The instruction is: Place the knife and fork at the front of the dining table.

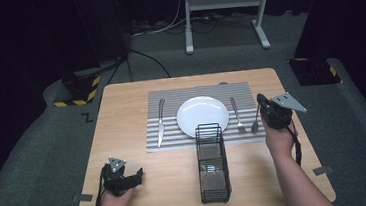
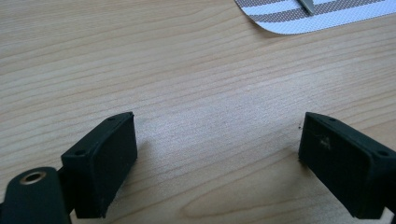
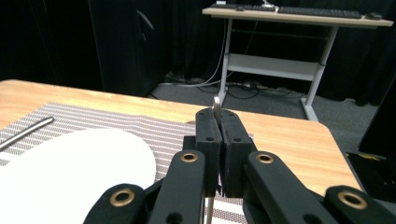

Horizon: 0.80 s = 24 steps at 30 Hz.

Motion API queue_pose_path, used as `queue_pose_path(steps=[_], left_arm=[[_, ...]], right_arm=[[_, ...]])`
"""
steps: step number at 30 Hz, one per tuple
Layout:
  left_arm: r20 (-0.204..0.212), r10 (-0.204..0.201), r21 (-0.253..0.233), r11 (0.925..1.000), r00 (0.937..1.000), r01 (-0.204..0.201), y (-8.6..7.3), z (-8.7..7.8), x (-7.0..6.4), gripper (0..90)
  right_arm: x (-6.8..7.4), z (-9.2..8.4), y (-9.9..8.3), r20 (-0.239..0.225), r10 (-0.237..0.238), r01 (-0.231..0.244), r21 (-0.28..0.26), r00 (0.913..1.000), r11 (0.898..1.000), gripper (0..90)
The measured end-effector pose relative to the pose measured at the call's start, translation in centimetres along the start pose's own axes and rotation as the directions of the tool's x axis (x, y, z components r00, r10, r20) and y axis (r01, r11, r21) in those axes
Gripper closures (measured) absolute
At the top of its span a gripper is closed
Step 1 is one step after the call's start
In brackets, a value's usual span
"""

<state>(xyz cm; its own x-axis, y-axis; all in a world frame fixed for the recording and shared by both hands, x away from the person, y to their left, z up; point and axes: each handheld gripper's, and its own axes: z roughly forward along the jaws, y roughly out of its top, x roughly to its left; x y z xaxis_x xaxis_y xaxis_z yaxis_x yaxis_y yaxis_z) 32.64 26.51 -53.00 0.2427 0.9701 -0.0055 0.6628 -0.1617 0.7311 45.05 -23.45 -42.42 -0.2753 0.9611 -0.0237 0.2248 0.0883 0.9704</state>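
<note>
Most of the spoon [image 3: 216, 105] hides between the right gripper's [image 3: 217, 122] clamped jaws.

Desk [image 1: 124, 138]: placemat [image 1: 174, 139] lies across its far half, centred. Plate [image 1: 202, 115] sits mid-mat. Knife [image 1: 160, 122] lies on the mat left of the plate, lengthwise front to back. Fork [image 1: 237, 114] lies on the mat just right of the plate; spoon [image 1: 256, 120] just right of the fork, near the mat's right edge. Wire basket [image 1: 212, 163] stands in front of the plate, its far end overlapping the mat's near edge, its near end close to the desk's front edge. Left gripper [image 1: 138, 175] rests on the desk at front left, well apart from the mat. Right gripper [image 1: 261, 100] is at the spoon's far end, by the mat's right edge.
</note>
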Motion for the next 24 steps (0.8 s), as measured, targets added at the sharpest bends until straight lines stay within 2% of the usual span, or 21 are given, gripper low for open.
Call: queue_pose_path(steps=[6, 24], left_arm=[[0.0, 0.0, 0.0, 1.0, 1.0, 0.0, 0.0, 0.0, 0.0, 11.6], [0.001, 0.001, 0.0, 1.0, 1.0, -0.001, 0.0, 0.0, 0.0, 11.6]], right_arm=[[0.3, 1.1, 0.1, 0.005, -0.006, 0.006, 0.009, 1.0, 1.0, 87.9], [-0.6, 5.3, 0.5, 0.005, 0.047, -0.048, 0.065, 0.9989, 0.997, 87.8]])
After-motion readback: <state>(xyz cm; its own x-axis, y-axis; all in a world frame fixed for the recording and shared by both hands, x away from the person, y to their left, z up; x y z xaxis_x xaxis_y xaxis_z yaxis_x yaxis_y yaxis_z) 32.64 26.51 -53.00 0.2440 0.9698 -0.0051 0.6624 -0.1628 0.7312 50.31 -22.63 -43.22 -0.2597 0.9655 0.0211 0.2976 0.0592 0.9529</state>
